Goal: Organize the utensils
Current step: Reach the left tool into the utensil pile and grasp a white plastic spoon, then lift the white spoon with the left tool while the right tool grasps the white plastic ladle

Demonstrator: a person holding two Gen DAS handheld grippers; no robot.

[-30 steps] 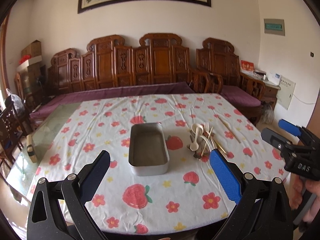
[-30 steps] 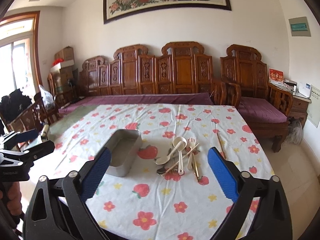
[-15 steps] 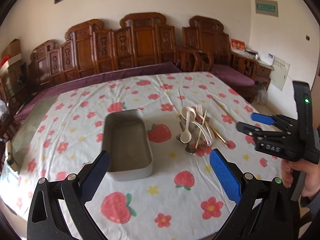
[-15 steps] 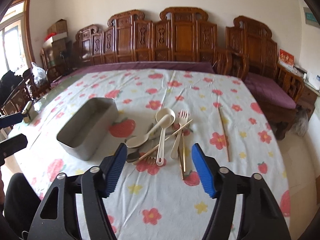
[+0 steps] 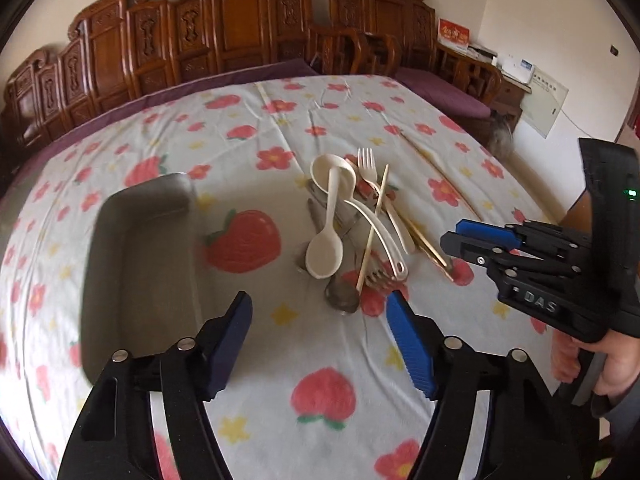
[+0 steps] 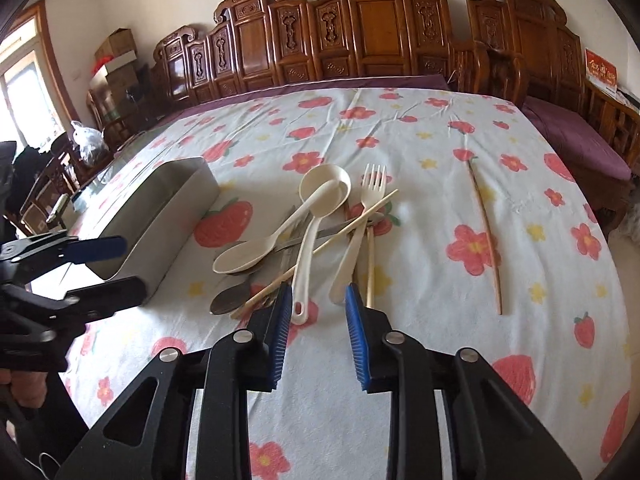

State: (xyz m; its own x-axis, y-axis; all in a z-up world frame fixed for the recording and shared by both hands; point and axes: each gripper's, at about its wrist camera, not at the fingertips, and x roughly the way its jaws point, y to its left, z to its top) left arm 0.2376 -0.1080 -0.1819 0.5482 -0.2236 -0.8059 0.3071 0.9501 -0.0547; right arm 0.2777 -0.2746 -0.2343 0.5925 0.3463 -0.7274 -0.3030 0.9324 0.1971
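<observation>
Utensils (image 6: 320,232) lie in one crossed heap near the middle of the surface (image 6: 440,152), which wears a white cloth printed with red flowers and strawberries. To the left of the heap, well apart from it, I see one grey metal tray (image 5: 140,264), open-topped, with nothing visible in it.

Counting the heap from my right wrist view: two cream plastic spoons with long handles, one ladle-like spoon (image 6: 316,216) lying towards me and one flatter spoon (image 6: 256,250) angled left; one cream plastic fork (image 6: 362,216) with tines pointing away; one metal spoon (image 6: 230,300) with its bowl at the near left; and at least two pale wooden chopsticks crossing the pile, one chopstick (image 6: 320,248) lying diagonally over the handles. Some metal pieces sit underneath, but I cannot count them. One more lone chopstick (image 6: 486,236) rests apart on the right side of the cloth.

My right gripper (image 6: 318,316) hovers low at the near edge of the heap, tilted down, its blue-padded fingers (image 6: 356,332) parted narrowly and gripping nothing, with the ladle handle's end between them in view. From the left wrist view it enters from the right, held in a bare hand (image 5: 592,364).

My left gripper (image 5: 320,340) sits just in front of the heap, fingers (image 5: 408,340) spread moderately wide, holding nothing.
</observation>
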